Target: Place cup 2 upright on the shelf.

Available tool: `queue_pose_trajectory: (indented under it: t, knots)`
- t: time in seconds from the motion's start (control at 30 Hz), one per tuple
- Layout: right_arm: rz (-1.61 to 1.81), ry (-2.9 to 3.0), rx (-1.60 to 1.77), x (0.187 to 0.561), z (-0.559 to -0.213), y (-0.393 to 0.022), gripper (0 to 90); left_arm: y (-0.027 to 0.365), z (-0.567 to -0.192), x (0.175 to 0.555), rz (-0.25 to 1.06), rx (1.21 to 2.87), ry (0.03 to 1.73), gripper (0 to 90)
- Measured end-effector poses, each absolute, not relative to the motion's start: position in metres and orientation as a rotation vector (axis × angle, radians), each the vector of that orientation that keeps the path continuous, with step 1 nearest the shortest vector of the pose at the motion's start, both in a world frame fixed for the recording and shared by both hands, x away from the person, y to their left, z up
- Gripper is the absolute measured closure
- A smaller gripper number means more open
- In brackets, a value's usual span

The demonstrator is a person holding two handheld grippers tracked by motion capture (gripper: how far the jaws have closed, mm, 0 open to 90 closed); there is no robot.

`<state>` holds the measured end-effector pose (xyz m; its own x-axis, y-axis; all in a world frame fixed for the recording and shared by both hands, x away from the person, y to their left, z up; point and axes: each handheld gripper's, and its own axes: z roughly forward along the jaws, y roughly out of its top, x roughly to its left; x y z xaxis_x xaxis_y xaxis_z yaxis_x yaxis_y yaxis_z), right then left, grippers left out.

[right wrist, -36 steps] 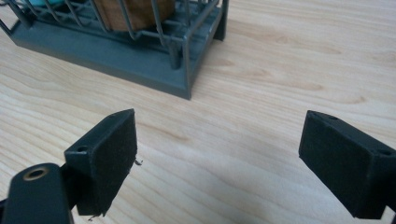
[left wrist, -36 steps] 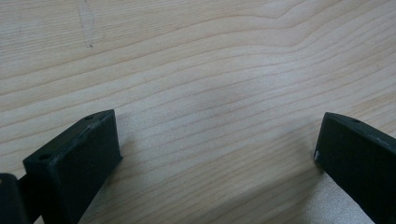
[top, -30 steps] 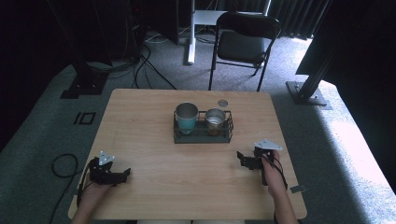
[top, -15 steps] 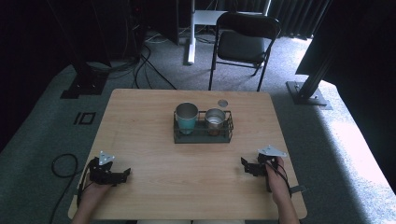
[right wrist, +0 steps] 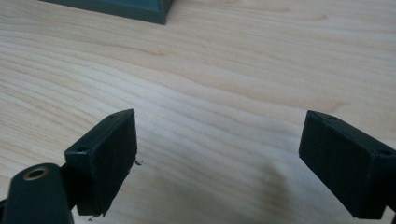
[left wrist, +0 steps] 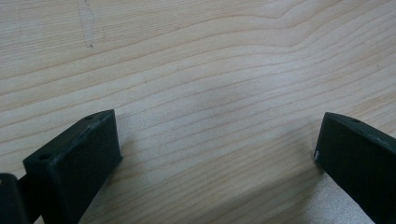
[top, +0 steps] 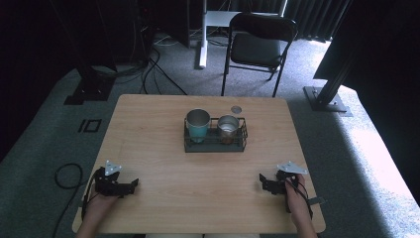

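Left hand-held gripper [top: 130, 185]: jaws spread, empty, resting on table [top: 163, 134]. Right hand-held gripper [top: 263, 181]: same. Wire basket [top: 215, 141] with teal cup [top: 198, 125], well apart.

tabletop [top: 163, 139] light wood grain. wire basket [top: 215, 144] black. tumbler [top: 198, 125] teal, steel rim. tongs: left [top: 130, 185], right [top: 262, 180], both black.

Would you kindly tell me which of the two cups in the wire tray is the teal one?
The taller cup at the tray's left end; its neighbour is shorter and brownish.
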<state>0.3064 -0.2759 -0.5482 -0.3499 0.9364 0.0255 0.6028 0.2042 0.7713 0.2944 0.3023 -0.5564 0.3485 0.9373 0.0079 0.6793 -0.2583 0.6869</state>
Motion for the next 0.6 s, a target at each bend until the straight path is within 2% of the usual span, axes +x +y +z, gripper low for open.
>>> queue_pose_trajectory:
  t: [0.6]
  knots:
    - [0.835, 1.966, 1.532, 0.288, -0.558, -0.288, 11.2, 0.302, -0.556, 0.294, 0.568, 2.026, 1.404, 0.7]
